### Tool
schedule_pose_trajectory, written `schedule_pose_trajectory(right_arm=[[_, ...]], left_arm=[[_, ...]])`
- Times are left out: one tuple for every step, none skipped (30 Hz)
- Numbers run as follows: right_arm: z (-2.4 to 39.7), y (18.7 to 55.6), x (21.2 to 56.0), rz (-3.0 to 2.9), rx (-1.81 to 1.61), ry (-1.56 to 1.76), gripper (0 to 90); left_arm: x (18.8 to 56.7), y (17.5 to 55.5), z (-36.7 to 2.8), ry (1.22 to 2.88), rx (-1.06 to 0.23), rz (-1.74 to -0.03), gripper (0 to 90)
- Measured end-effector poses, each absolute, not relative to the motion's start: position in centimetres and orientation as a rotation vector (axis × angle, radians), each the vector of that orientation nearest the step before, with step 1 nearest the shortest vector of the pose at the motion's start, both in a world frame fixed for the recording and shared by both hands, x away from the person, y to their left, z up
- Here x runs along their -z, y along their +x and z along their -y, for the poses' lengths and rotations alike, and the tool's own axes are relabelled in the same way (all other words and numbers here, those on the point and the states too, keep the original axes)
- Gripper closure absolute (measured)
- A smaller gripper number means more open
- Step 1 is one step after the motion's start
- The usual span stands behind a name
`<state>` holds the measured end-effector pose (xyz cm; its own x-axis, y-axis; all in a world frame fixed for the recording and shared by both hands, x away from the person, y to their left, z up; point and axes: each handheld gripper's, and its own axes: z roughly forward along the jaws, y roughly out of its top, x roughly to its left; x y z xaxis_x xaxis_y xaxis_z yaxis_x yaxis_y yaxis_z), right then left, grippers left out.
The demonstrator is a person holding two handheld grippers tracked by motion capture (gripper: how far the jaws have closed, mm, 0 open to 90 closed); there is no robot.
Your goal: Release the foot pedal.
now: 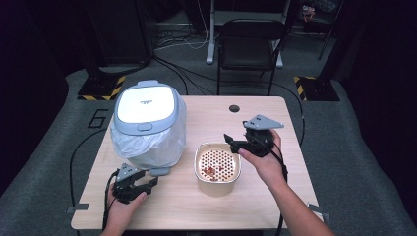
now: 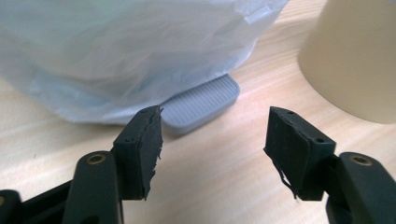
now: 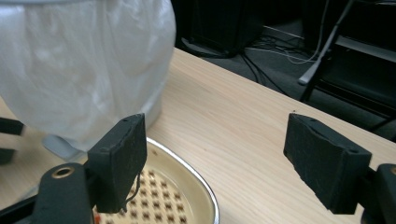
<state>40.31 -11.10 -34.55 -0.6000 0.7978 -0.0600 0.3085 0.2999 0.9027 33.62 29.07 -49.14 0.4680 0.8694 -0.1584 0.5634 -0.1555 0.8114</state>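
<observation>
A pedal bin (image 1: pixel 147 129) with a grey-and-white lid (image 1: pixel 145 105) and a clear plastic liner stands at the table's left. Its grey foot pedal (image 1: pixel 160 171) juts out toward me. My left gripper (image 1: pixel 150 184) sits just in front of the pedal (image 2: pixel 203 102), jaws open with nothing between them (image 2: pixel 215 128). A cream pot (image 1: pixel 216 184) with a perforated insert and reddish scraps stands mid-table. My right gripper (image 1: pixel 231 142) hovers at the pot's far right rim, open and empty (image 3: pixel 215 144), looking over the rim (image 3: pixel 196 177) toward the liner (image 3: pixel 79 65).
A small round hole (image 1: pixel 234 108) marks the wooden table (image 1: pixel 275 196) near its far edge. A black folding chair (image 1: pixel 251 44) stands beyond the table, with cables on the floor. The cream pot's wall (image 2: pixel 355 60) rises close on the right of the left gripper.
</observation>
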Motion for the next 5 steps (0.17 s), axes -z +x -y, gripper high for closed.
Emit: schedule_pose_trajectory(right_arm=[[11.5, 40.0, 34.9, -2.06, -1.259, 0.989, 20.5], [12.0, 39.7, 35.3, -2.058, -1.25, 0.991, 20.0], [12.5, 39.4, 35.8, -2.052, -1.236, 0.994, 19.3], [13.0, 39.0, 36.3, -2.042, -1.221, 1.005, 19.0], [13.6, 38.7, 36.8, -2.027, -1.21, 1.005, 18.9]], left_arm=[[49.2, 33.5, -29.3, 1.827, -0.432, -1.215, 35.7], [49.1, 33.4, -29.7, 1.832, -0.419, -1.223, 34.6], [49.1, 33.3, -30.2, 1.852, -0.428, -1.215, 33.2], [49.3, 33.3, -30.5, 1.847, -0.446, -1.213, 32.1], [49.3, 33.3, -30.5, 1.847, -0.446, -1.213, 32.0]])
